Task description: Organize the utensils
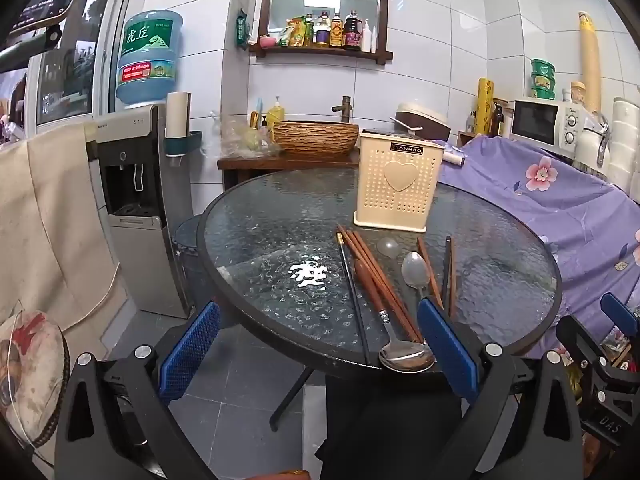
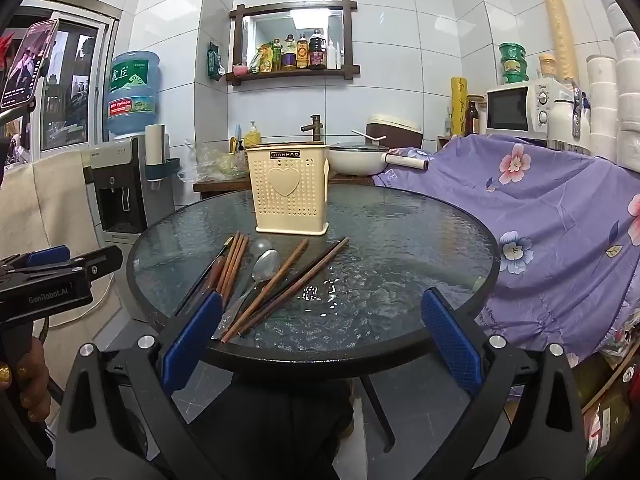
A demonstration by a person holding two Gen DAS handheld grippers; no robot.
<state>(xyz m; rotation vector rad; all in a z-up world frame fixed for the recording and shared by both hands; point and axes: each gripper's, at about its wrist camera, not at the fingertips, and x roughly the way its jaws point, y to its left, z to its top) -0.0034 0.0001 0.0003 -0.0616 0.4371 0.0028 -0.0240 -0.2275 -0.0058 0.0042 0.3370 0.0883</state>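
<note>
A cream perforated utensil holder (image 1: 396, 184) (image 2: 290, 196) with a heart stands upright on the round glass table (image 1: 280, 240) (image 2: 400, 240). In front of it lie several brown chopsticks (image 1: 376, 276) (image 2: 272, 292), a black chopstick (image 1: 354, 296), a wood-handled steel spoon (image 1: 406, 356), a second steel spoon (image 1: 416, 270) (image 2: 266, 266) and a clear plastic spoon (image 1: 387, 247) (image 2: 260, 246). My left gripper (image 1: 318, 344) is open and empty at the table's near edge, left of the utensils. My right gripper (image 2: 320, 340) is open and empty at the near edge, right of them.
A water dispenser (image 1: 132, 208) stands left of the table. A purple flowered cloth (image 2: 540, 216) covers furniture to the right, with a microwave (image 2: 520, 108) behind. A basin and tap (image 1: 316, 136) sit on a wooden counter behind. The left gripper's body (image 2: 52, 280) shows at the right wrist view's left edge.
</note>
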